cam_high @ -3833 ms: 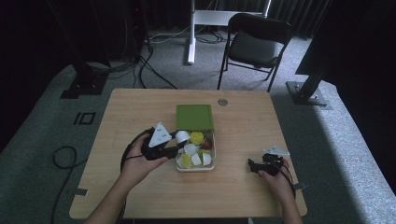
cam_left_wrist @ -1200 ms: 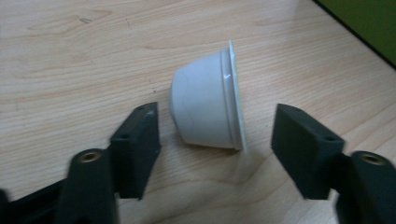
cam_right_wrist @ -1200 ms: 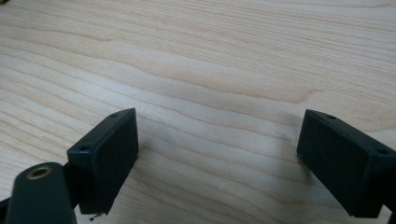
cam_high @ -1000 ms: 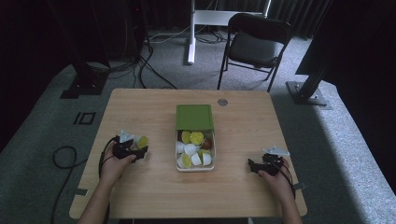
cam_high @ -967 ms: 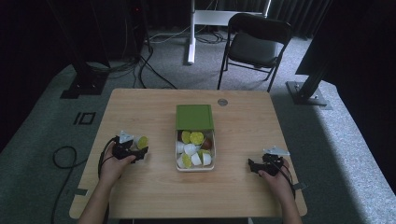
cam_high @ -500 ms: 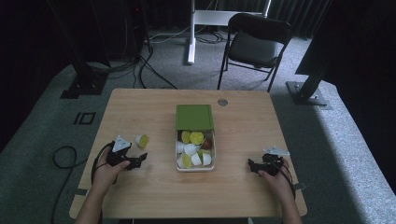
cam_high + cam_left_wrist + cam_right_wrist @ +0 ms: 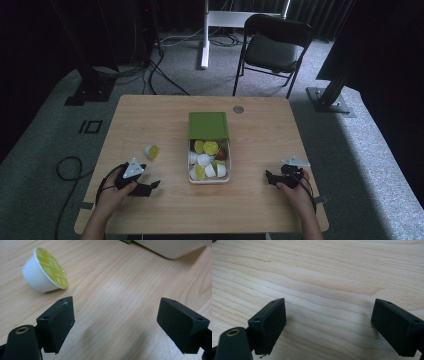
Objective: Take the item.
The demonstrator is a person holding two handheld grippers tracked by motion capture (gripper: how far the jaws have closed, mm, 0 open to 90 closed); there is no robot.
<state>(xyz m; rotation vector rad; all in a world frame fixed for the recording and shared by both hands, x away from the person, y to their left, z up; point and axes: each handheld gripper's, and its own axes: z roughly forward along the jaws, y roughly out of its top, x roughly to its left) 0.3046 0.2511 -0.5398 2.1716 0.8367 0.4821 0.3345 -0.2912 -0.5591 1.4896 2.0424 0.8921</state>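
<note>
The left hand-held gripper (image 7: 154,185) rests on the counter (image 7: 260,125) with its jaws just opened wide and nothing between them; the right hand-held gripper (image 7: 270,178) lies on the far side of the white tray (image 7: 209,180), jaws also apart and empty. A white capsule with a yellow-green lid (image 7: 151,151) lies tipped on its side left of that tray. Beyond the tray, touching it, sits its green lid (image 7: 208,125)
</note>
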